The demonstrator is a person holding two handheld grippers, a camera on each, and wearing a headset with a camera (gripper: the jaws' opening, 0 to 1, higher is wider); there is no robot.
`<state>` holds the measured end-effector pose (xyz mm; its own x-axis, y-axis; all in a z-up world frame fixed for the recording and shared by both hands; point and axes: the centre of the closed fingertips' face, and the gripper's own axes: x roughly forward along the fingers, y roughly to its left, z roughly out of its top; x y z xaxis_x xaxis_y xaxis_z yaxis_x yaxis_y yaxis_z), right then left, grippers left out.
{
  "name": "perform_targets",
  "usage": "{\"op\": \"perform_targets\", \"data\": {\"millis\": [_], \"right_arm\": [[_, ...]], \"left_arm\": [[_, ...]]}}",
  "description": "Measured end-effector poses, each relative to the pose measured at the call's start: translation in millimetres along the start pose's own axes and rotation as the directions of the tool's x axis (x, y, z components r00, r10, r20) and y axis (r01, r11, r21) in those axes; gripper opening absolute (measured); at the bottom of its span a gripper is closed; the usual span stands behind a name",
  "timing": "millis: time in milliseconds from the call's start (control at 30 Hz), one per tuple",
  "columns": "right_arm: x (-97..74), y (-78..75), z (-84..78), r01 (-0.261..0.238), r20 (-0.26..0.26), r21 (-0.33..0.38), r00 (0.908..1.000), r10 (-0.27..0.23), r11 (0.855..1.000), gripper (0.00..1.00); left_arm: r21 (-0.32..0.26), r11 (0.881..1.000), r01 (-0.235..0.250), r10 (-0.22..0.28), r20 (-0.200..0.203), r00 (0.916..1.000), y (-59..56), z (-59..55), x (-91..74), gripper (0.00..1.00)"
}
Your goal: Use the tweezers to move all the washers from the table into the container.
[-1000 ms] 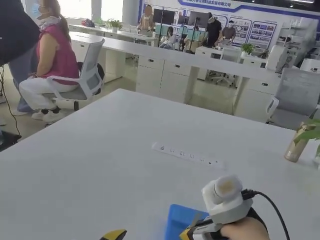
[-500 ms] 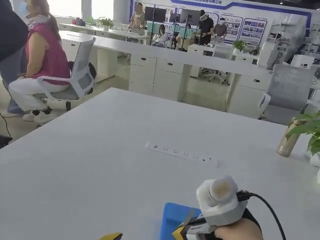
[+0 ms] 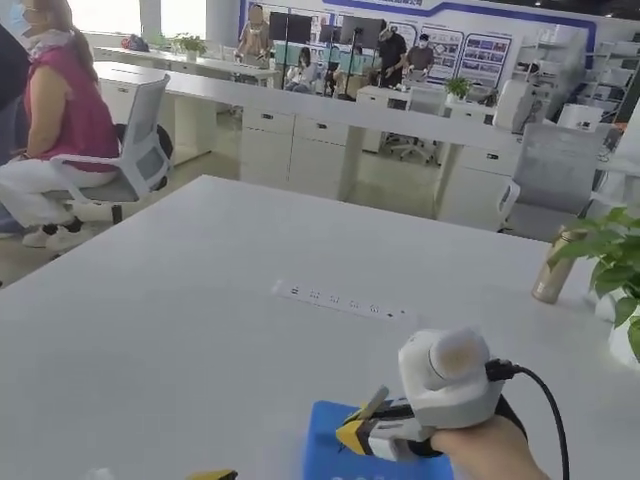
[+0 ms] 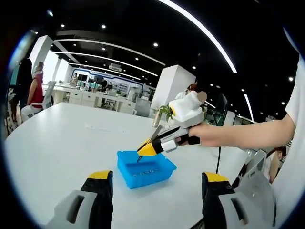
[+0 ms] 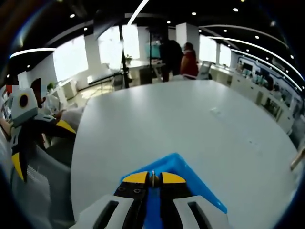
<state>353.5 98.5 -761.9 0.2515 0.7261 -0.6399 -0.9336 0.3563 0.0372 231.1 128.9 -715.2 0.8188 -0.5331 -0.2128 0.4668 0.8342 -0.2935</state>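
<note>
Head view: your right tool (image 3: 350, 437) pinches the tweezers (image 3: 372, 405) over the blue container (image 3: 322, 455). Left gripper view: your left tool (image 4: 157, 176) is spread wide, and washers (image 4: 143, 172) lie in the container ahead. Right gripper view: the container sits right below. It looks like drop time, so ease the tweezers open.
</note>
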Motion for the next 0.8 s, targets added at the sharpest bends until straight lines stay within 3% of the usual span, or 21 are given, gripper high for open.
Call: {"op": "perform_targets", "data": {"millis": [100,167,200,300,400,467,600,700,767,800], "right_arm": [[-19.0,1.4,5.0,0.013,0.043,0.022,0.999,-0.014,1.0,0.05],[-28.8,3.5,6.2,0.019,0.058,0.025,0.9981,-0.021,1.0,0.05],[-33.6,4.8,6.6,0.021,0.064,0.028,0.9977,-0.023,0.999,0.05],[-49.8,1.4,6.6,0.023,0.1,0.039,0.9946,-0.027,0.999,0.05],[-61.5,7.5,5.4,0.011,0.113,0.044,0.9934,-0.016,0.999,0.05],[-68.1,13.3,2.5,-0.006,0.111,0.033,0.9938,0.002,0.999,0.05],[-77.5,34.3,-4.2,-0.075,0.095,-0.017,0.9926,0.076,0.997,0.05],[-81.6,49.9,-9.4,-0.111,0.078,-0.042,0.9904,0.114,0.993,0.04],[-83.2,58.4,-17.2,-0.136,0.047,-0.075,0.9891,0.139,0.988,0.04],[-83.5,61.0,-20.4,-0.141,0.034,-0.085,0.9889,0.145,0.986,0.04]], "left_arm": [[0.015,1.0,-0.001,0.001,0.006,1.0,-0.7,9.7,1.1,0.75],[0.035,0.999,0.027,-0.027,-0.003,0.9996,-3.9,16.4,4.8,0.73],[0.051,0.997,0.064,-0.063,-0.021,0.9978,-8.5,19.4,7.5,0.71],[0.122,0.985,0.121,-0.114,-0.068,0.9912,-15.3,27.2,13.5,0.62],[0.18,0.967,0.181,-0.163,-0.114,0.9801,-22.7,33.4,20.5,0.56],[0.203,0.951,0.234,-0.208,-0.143,0.9677,-29.9,36.5,25.2,0.49],[0.233,0.911,0.341,-0.299,-0.196,0.9337,-47.0,39.4,31.9,0.33],[0.246,0.87,0.427,-0.36,-0.275,0.8916,-61.3,35.6,36.9,0.27],[0.264,0.841,0.472,-0.394,-0.299,0.8692,-71.0,36.9,40.2,0.22],[0.266,0.836,0.48,-0.401,-0.303,0.8647,-73.7,38.1,41.5,0.2]]}}
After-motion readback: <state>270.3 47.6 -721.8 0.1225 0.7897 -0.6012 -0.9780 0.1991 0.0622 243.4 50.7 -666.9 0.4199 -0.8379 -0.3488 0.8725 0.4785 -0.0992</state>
